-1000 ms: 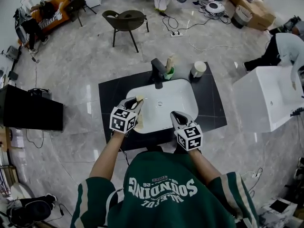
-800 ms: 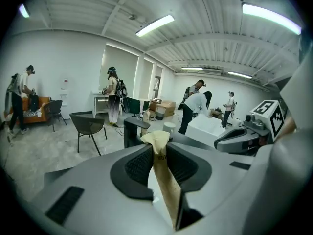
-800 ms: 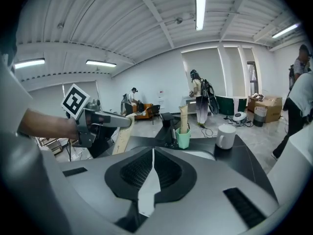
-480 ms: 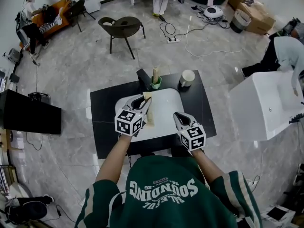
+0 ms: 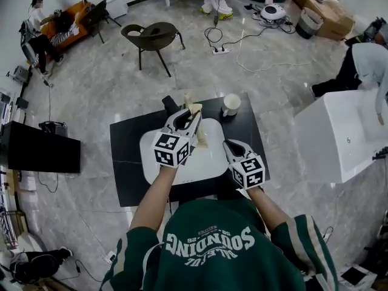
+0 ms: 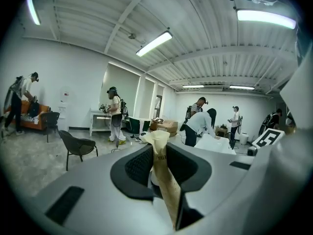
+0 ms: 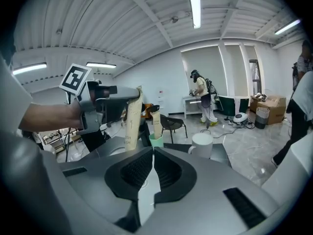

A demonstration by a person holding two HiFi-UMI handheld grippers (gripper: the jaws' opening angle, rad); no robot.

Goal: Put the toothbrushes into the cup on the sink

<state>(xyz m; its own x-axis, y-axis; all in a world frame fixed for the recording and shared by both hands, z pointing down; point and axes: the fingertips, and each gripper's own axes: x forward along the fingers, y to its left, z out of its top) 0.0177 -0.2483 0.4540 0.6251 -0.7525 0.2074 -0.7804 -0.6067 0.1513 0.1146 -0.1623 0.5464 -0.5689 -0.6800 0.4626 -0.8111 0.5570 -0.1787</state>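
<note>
Left gripper [image 6: 159, 155]: jaws clamped on the toothbrush [image 6: 165, 180], pinching its sleeve partway along; one end juts past the tips
Right gripper [image 7: 153, 163]: jaws all but together, nothing between them; it hangs to the right of the left gripper, over the sink [image 5: 206, 162]
Cup [image 7: 156, 141]: just beyond the left gripper's tips, beside the faucet [image 5: 170, 105]; a second toothbrush [image 7: 155, 119] stands in it; the mug [image 7: 201, 145] sits further right
Risk, slip: the sleeve looks smooth and the pinch narrow; a tilt could let it swing or slide out into the sink
Risk, crowding: the cup is small and part filled; the carried toothbrush could strike the second one or the rim and topple the cup
Risk, mix-up: the mug is wider and near; an easy wrong target
Toothbrush: tan kraft-paper sleeve, flat, slender, dark print
Cup: pale green, probably plastic
Mug: white, glossy, handled
Sink: white, glossy, rounded rectangle; counter [image 5: 124, 162] black
Pads [image 6: 139, 165]: black, ribbed
</note>
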